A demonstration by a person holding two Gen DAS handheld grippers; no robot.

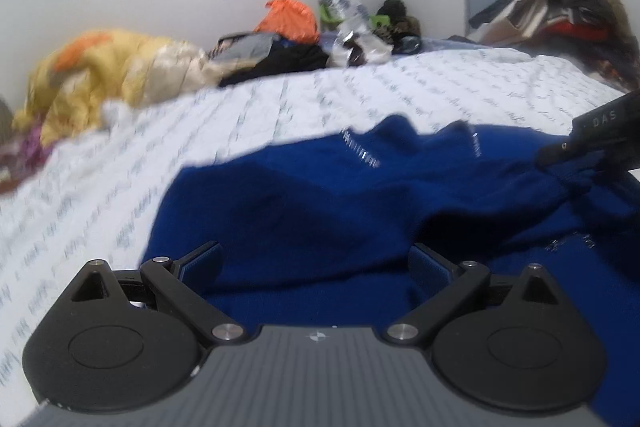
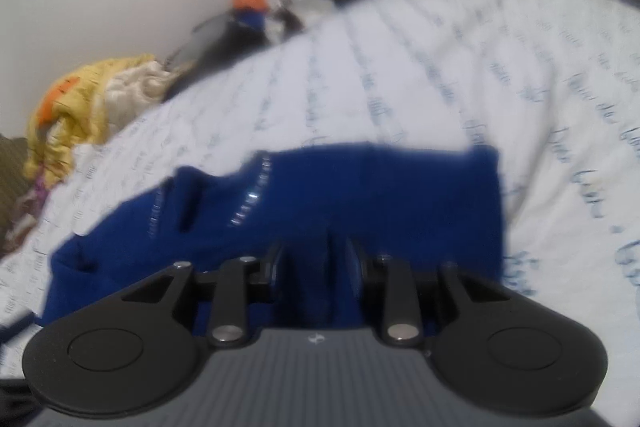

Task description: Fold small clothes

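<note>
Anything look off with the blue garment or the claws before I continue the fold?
Nothing damaged. The blue garment lies rumpled on the bedspread, not flat. The right claw pinches a bunched fold, while the left claw is open, holding nothing. Loose clothes are piled at the far edge.

Matte black left gripper (image 1: 316,263): two round disc housings, silver screw heads on angled link arms, ribbed grey body with a small white emblem, blue-padded fingers (image 1: 202,261). Matte black right gripper (image 2: 316,267) shows the same build, its picture blurred.
</note>
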